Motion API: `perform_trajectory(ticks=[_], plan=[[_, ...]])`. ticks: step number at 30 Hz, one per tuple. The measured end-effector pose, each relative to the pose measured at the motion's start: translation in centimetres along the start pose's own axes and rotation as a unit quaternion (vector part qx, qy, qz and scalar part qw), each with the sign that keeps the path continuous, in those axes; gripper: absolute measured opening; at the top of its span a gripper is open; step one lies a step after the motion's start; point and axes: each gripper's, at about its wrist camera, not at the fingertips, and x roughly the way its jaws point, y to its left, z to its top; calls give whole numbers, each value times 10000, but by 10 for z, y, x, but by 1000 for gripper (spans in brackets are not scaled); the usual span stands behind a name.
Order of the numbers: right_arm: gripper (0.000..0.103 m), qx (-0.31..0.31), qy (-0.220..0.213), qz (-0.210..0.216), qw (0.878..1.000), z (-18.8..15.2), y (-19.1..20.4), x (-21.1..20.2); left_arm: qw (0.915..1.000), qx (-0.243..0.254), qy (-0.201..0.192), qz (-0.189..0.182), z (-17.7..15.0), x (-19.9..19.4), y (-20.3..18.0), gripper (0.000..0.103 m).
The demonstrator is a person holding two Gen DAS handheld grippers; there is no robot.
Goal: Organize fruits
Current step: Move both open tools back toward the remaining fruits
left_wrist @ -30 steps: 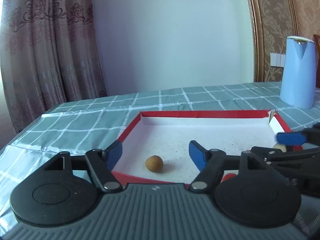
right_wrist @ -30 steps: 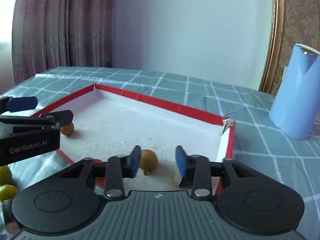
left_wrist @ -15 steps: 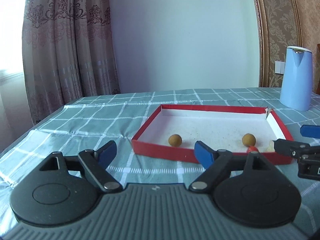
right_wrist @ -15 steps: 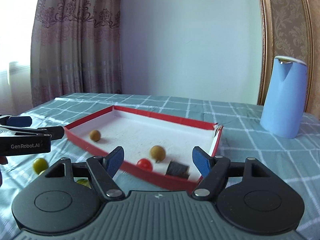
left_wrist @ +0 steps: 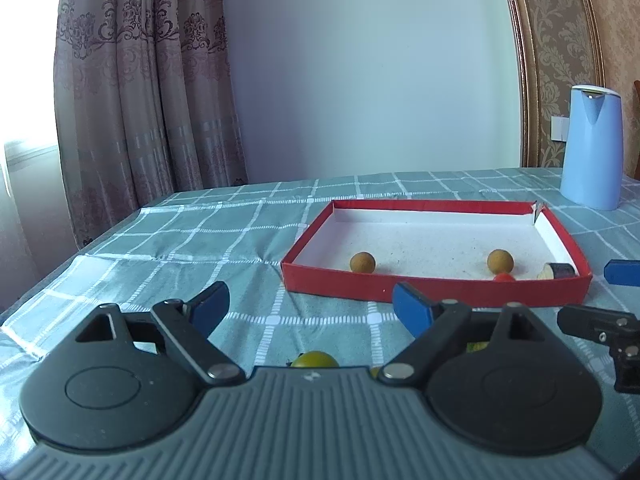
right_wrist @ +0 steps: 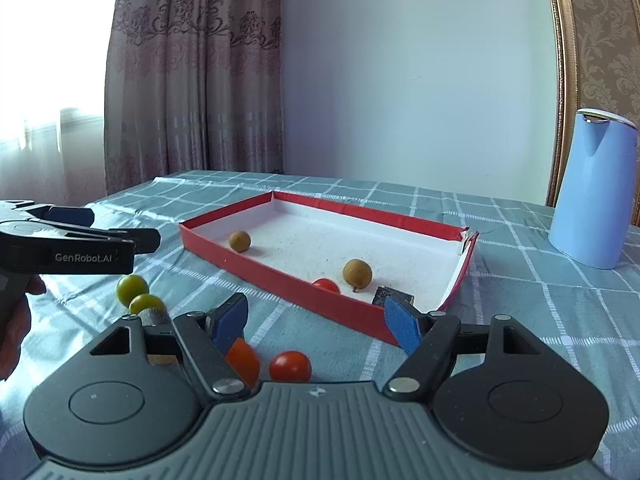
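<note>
1. Fruit lies in two groups: two brown round fruits point(right_wrist: 240, 241) point(right_wrist: 357, 274), a red tomato point(right_wrist: 326, 285) and a dark chunk point(right_wrist: 390, 295) sit inside the red box point(right_wrist: 280, 276); two green fruits point(right_wrist: 132, 287) point(right_wrist: 146, 303) and a second tomato point(right_wrist: 290, 365) rest on the worktop point(right_wrist: 540, 320) in front of it.
2. Our left tongs point(left_wrist: 310, 306) and right tongs point(right_wrist: 316, 320) are both spread wide and hold nothing.
3. We judge the tomatoes light, smooth and easily bruised, so a gentle squeeze across the widest middle suits them.
4. Being near round, they have no clear long axis or heading, and will likely roll if nudged.
5. An orange-red piece point(right_wrist: 242, 360) sits just under the right tongs' left finger.
</note>
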Motion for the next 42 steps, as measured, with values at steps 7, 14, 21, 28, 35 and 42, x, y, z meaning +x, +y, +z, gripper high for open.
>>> perform_trajectory(ticks=[7,14,21,28,35,42], plan=[[75,-84,53,58,9999,-4,3,-2,9999,-39,116,40,-6,3,6,88],[75,-170,264,273,9991,-11,1,-2,9998,-59,184,1,-17,-5,19,90],[75,-513,284,409,9974,-17,13,-6,9995,-105,302,-52,-28,-8,26,91],[75,-679,308,672,9950,-15,27,-4,9988,-315,371,-110,-33,-8,35,92],[75,-910,631,847,9902,-13,45,17,9986,-354,401,-42,-35,-8,43,93],[42,-1024,660,634,9905,-13,51,22,9992,-139,324,-165,-38,-14,40,93]])
